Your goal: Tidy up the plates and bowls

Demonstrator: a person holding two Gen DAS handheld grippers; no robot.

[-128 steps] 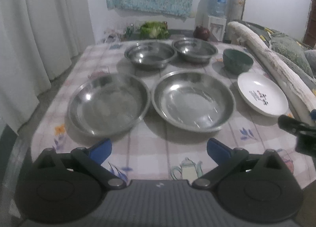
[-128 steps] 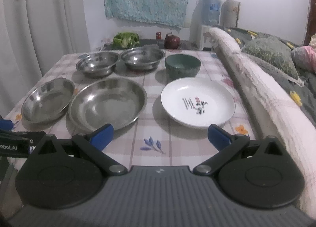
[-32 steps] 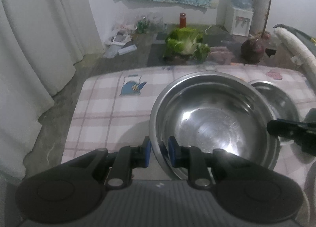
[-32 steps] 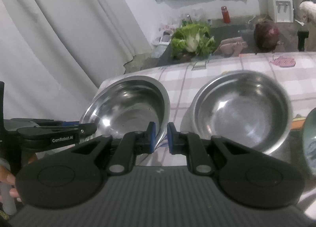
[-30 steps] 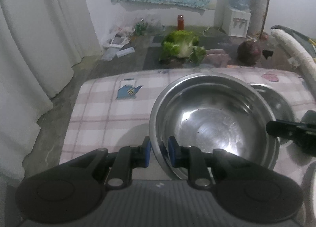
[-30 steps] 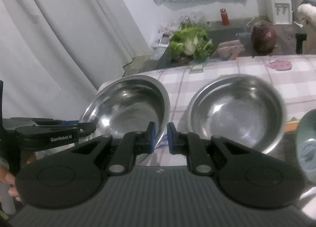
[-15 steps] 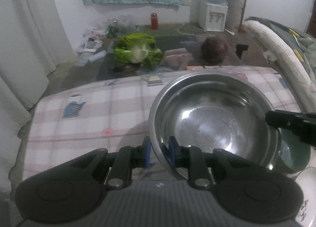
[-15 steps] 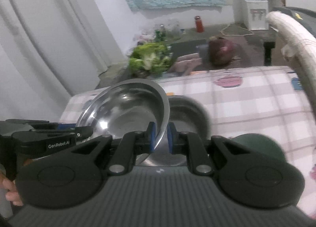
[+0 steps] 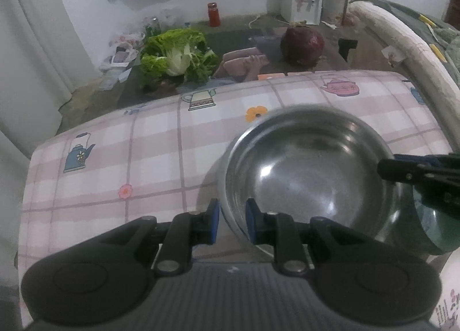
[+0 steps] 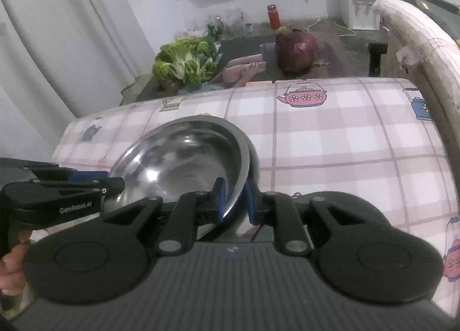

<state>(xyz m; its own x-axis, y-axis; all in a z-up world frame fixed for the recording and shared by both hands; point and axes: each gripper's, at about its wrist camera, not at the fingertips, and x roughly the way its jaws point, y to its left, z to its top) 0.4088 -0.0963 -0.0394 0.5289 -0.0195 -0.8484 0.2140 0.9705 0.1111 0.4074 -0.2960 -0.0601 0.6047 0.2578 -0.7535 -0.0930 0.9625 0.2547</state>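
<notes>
Above the pink-checked, teapot-printed desk [image 9: 149,158], a round stainless-steel bowl [image 9: 307,178] sits gripped at its near rim by the left hand-held gripper [image 9: 232,223], its blue pads clamped on the metal wall. At the bowl's opposite rim, the right hand-held gripper [image 10: 233,199] pinches the steel edge. The left tool's side reads "GenRobot.AI". Beyond the bowl, bare cloth runs to the desk's far edge; a dark green bowl [image 9: 431,230] lies just beside it.
</notes>
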